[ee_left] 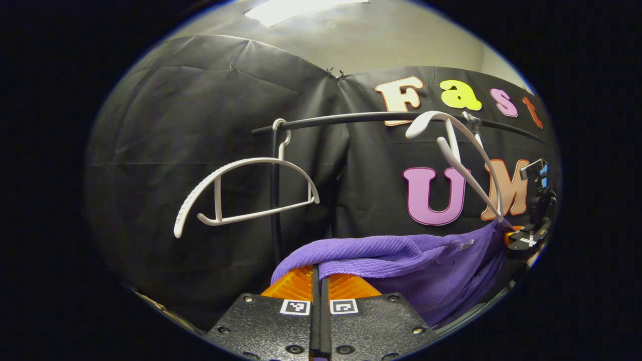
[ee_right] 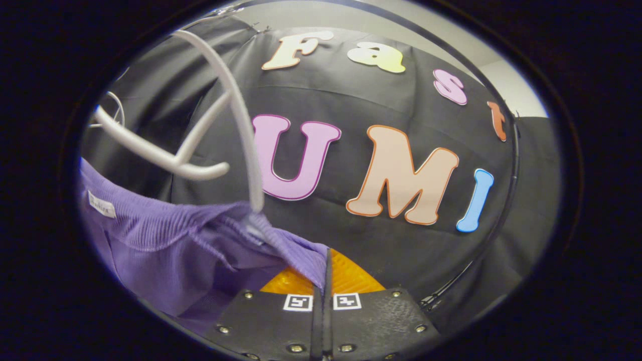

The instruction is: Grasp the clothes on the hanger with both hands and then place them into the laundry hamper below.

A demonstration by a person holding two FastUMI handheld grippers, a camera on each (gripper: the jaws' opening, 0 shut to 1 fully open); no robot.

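Rail holds empty hanger; both jaws pinch purple garment.

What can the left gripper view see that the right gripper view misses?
Left gripper view: a bare white hanger on the black rail, and the other tool far off at the garment's end. Right gripper view: the booth's corner edge at the right. Both share the purple garment, pinched in each camera's own tool, and the tilted hanger above it.
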